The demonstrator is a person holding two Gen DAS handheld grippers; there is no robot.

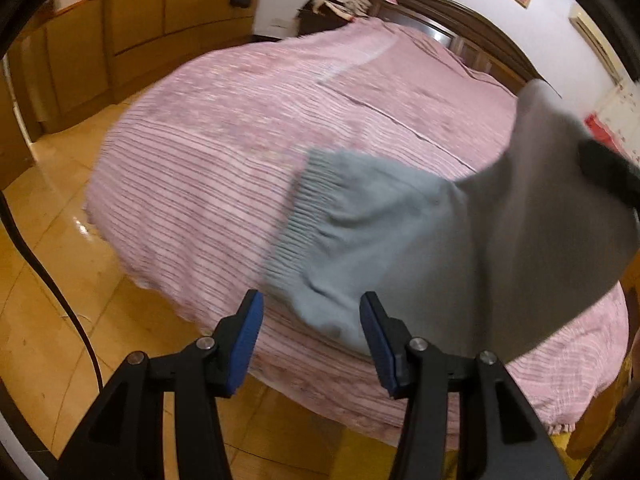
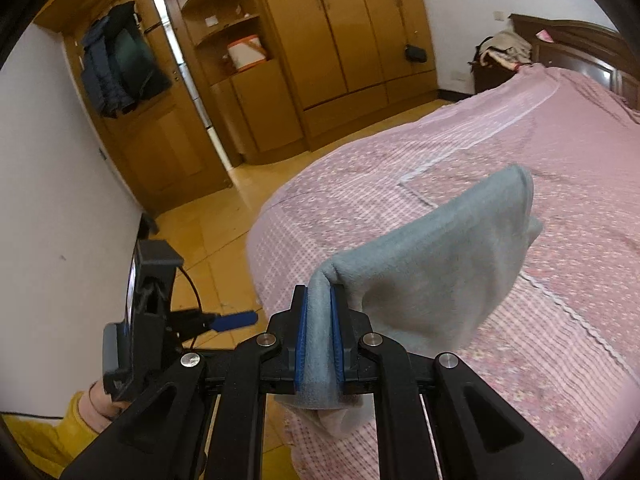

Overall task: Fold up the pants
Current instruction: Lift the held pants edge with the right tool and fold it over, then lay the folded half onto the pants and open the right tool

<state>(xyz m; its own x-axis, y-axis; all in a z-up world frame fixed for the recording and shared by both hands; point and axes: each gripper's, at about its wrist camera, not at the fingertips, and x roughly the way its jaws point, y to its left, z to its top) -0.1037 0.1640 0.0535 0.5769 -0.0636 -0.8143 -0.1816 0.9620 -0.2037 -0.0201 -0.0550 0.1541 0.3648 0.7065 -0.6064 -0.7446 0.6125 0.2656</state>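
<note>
Here, a pair of grey-blue pants [image 1: 420, 240] hangs partly lifted above a bed [image 1: 240, 152] spread with a pink patterned cover, one portion drawn up toward the right of the left wrist view while the ribbed elastic waistband [image 1: 296, 216] trails down toward the mattress near its foot edge. The right claw [image 2: 319, 336] is clamped tight on a bunched edge of the fabric, a fold of it pinched between the blue pads [image 2: 301, 344] with a little spilling out below. The left claw [image 1: 311, 344] stands wide open with nothing between its pads, poised just short of the lowest hanging part of the garment. The cloth appears soft, fleecy and light: it drapes and sags freely from the single hold, so it should not resist a pull but is likely to droop and crumple wherever it is unsupported. The thick gathered waistband looks the firmest place for a second hold, since the ribbing gives bulk for the pads to bite; the plain fleece beside it may slip or stretch if pinched thinly. Wooden wardrobes [image 2: 340, 32] line the far wall.
</note>
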